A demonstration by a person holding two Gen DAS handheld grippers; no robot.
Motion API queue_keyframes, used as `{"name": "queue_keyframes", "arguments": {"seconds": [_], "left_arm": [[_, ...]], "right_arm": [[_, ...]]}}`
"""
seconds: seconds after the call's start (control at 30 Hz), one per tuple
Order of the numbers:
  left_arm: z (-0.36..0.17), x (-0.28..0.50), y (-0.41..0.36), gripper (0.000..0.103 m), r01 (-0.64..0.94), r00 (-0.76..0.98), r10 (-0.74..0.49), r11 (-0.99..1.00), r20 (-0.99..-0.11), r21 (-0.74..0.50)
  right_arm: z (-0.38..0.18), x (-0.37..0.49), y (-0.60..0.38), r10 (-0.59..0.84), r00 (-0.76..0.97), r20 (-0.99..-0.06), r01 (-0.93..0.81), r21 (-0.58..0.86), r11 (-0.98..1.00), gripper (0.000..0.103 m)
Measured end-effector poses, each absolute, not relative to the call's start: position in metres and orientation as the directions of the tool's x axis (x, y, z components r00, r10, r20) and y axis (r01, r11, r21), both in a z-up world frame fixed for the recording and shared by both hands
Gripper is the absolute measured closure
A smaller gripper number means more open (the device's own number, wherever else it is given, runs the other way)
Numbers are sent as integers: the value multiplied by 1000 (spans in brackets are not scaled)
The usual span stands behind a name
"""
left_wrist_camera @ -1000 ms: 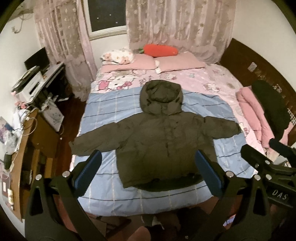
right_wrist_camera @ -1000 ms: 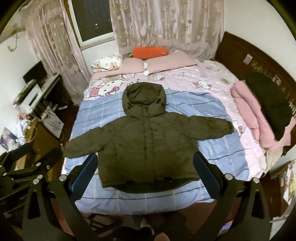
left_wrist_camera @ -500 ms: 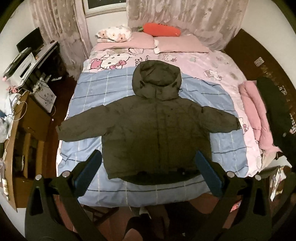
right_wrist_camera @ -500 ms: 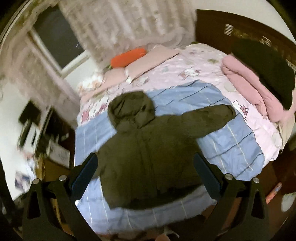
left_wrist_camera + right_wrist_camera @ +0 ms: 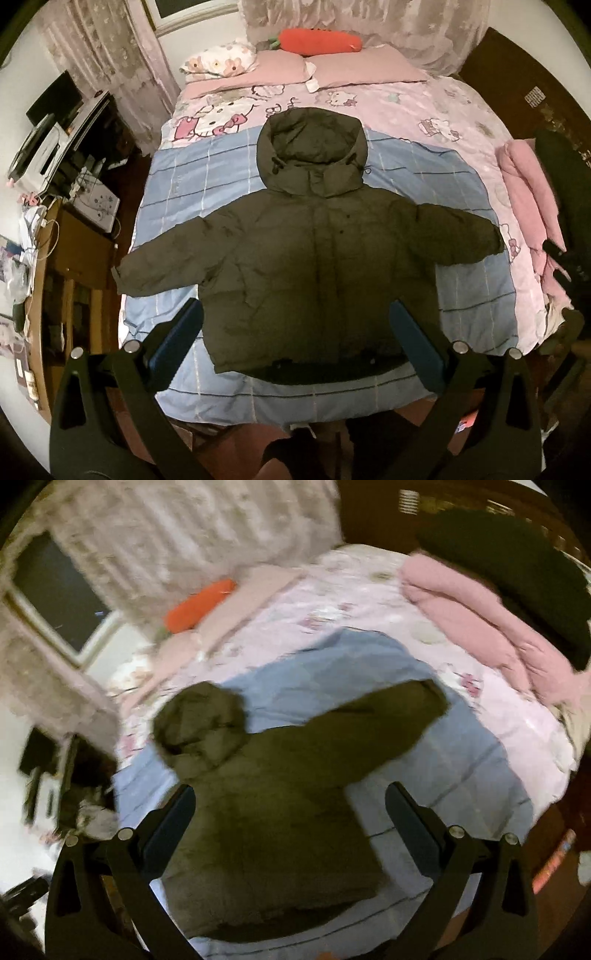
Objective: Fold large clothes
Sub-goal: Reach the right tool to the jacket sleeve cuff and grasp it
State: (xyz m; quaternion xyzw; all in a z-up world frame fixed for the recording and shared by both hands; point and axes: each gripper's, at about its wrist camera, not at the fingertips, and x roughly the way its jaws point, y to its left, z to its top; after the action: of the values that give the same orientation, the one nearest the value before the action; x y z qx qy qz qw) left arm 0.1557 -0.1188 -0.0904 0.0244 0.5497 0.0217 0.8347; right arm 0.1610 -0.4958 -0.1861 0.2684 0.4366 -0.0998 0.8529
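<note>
Jacket, a puffy hooded one, lies flat ahead of both wide-open, empty grippers, left gripper and right gripper; probably light, soft and slippery, so pinch a sleeve cuff

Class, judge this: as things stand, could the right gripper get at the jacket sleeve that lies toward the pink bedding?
Probably yes. The right gripper is open and empty, and the sleeve lies flat on the blue blanket with nothing on it. The view is blurred, though.
</note>
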Motion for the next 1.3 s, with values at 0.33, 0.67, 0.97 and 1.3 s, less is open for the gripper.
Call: {"name": "queue_keyframes", "arguments": {"seconds": [0.33,0.67,0.97,1.3], "left_arm": [[-96,180,-162,2,-42,386,113,994,-915,105],[-105,183,-181,2,-104,376,140,989,-916,109],[-128,183,-184,2,-156,297,179,978,-938,137],[-161,191,-162,2,-256,215,224,952,-950,167]], "right_arm": [[-290,193,-586,85,516,-853,570,415,709,1],[-389,210,-652,166,492,-855,670,494,555,8],[-460,237,-685,166,466,-869,711,480,514,8],[-504,263,-699,166,446,-880,721,463,516,9]]}}
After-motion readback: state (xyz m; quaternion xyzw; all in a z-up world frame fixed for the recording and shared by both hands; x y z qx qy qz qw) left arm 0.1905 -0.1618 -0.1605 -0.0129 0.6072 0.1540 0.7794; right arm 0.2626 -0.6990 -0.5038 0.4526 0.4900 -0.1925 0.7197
